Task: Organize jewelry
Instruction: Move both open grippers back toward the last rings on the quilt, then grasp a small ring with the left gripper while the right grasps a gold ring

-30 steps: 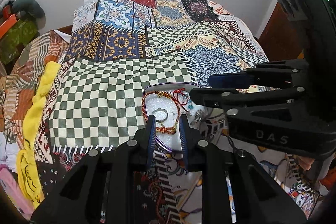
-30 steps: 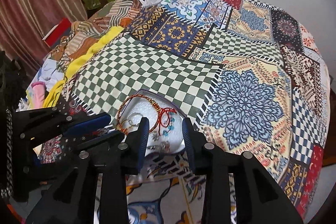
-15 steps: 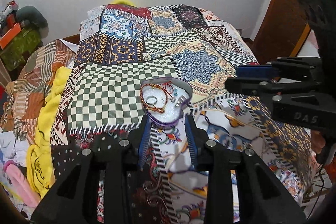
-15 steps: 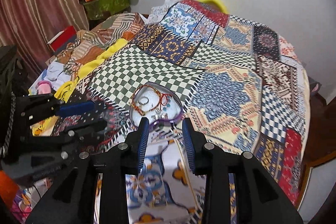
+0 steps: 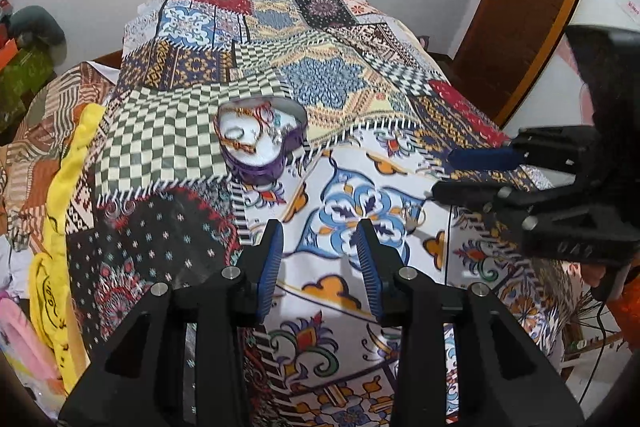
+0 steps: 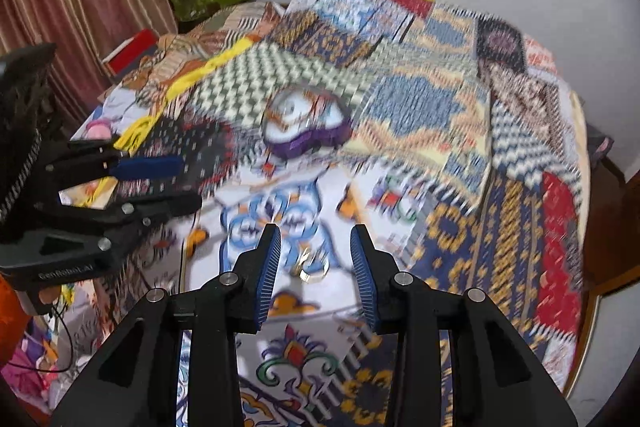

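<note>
Lowest in the left wrist view, the left gripper [image 5: 320, 247] stands with its blue pads apart and nothing between them; its jaws have just been opening. In the right wrist view the right gripper [image 6: 314, 247] hangs the same way, jaws apart and empty, and low in the centre, just beyond its tips, a small metal ring [image 6: 314, 273] lies loose on the white floral patch of the patchwork bedspread [image 6: 460, 115]. That ring is the worry: it is small, shiny and blurred in this view, sitting on soft cloth, so a pinch from above could press it into the fabric or flick it sideways into the busy print, where it would be hard to find. Further up, at centre frame, the purple heart-shaped box [image 5: 262, 151] rests on the spread, open, with bracelets [image 5: 244, 131] heaped on its white lining. It sits on uneven bedding, so a nudge from either gripper might tip it and spill everything.
</note>
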A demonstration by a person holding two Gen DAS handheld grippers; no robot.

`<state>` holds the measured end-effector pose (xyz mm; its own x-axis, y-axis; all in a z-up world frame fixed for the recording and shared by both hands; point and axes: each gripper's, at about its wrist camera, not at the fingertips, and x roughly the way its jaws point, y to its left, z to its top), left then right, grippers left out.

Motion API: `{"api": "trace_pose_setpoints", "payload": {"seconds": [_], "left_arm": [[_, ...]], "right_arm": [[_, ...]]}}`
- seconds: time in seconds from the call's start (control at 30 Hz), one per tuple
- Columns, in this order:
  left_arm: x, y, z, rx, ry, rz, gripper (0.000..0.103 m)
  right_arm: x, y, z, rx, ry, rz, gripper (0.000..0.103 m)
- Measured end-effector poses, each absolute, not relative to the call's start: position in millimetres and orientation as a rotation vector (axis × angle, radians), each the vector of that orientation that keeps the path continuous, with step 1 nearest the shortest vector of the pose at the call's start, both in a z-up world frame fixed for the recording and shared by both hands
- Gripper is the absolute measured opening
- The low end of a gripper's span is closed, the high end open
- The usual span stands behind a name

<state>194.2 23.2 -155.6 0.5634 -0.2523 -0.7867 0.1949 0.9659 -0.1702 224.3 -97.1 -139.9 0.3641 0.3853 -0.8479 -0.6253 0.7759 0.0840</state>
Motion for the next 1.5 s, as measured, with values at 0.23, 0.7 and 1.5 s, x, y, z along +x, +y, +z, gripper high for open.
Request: {"api": "trace_pose_setpoints", "payload": {"seconds": [0.23,0.7,1.5], "left_arm": [[196,20,-176,-0.082,1.008,-0.291,0.037],[207,-18,-183,-0.018,1.018,-0.356,0.037],[224,-45,-175,-0.007,0.951,-0.323,0.009]], "right_arm": [[223,-86,-180,-0.339,1.079,0.665,0.033],[216,-113,-174,-0.275,1.029,0.659,0.023],[223,-159,-145,-0.192,0.941,0.566,0.024]]}}
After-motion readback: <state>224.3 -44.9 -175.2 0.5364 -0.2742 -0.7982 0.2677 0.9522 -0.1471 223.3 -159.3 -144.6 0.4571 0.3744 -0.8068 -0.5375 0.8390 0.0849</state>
